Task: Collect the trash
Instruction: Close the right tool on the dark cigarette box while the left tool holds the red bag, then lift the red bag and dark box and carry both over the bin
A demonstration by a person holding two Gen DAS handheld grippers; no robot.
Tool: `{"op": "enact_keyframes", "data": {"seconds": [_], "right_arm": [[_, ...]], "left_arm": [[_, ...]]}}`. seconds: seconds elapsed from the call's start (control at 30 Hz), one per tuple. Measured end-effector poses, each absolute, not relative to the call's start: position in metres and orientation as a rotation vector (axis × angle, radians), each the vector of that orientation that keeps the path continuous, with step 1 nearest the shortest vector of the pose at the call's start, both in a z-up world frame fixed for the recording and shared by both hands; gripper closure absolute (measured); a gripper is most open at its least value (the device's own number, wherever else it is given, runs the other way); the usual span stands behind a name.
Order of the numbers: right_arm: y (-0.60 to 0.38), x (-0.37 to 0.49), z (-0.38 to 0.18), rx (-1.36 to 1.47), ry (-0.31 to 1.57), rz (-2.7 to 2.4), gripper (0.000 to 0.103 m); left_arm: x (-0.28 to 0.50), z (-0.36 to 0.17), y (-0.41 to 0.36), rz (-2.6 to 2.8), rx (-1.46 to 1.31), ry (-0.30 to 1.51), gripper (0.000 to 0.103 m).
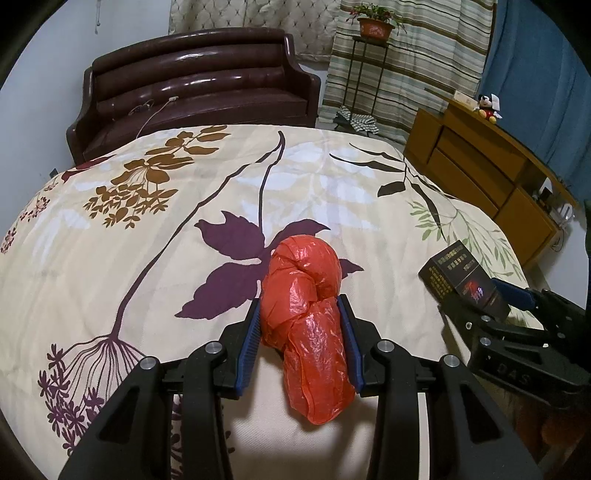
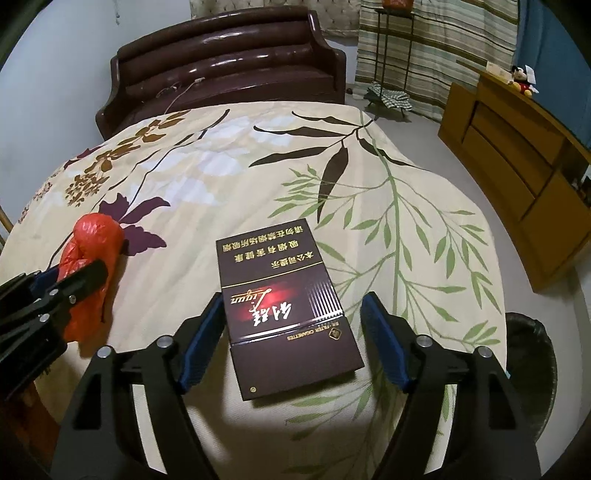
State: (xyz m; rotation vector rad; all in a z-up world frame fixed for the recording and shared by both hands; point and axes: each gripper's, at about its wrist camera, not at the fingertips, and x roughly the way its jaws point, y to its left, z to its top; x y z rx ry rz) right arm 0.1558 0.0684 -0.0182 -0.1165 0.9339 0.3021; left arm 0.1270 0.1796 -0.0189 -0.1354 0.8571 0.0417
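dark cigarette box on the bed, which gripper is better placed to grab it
Right. The right gripper already straddles the dark cardboard cigarette box, one pad touching it, the other apart. The left gripper is shut on the crumpled red plastic bag.

Bed (image 1: 155, 236): cream quilt w/ leaf and flower print, fills foreground. Beyond bed's far end: dark brown glossy sofa (image 1: 199, 85), white cable on seat. Right of sofa: striped curtain (image 1: 417, 62); in front of it, black metal stand w/ potted plant (image 1: 375, 26). Right of bed: wooden dresser (image 1: 480, 166), plush toy on top. Walls pale. Floor grey.
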Motion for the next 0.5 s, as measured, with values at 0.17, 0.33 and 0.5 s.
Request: {"op": "enact_keyframes", "data": {"seconds": [0.17,0.33,0.5], "right_arm": [[0.0699,0.1515,-0.0194,-0.134,0.924,0.294,0.044],[0.0701,0.1499,-0.0196,-0.136,0.918,0.292,0.045],[0.0684,0.1453,-0.0193,-0.131,0.910,0.287,0.048]], "left_arm": [[0.1268,-0.0188,0.1792,0.043,-0.134,0.856,0.063],[0.1266,-0.0188,0.1787,0.044,-0.132,0.856,0.063],[0.1245,-0.0207,0.1762,0.044,-0.115,0.850,0.063]]}}
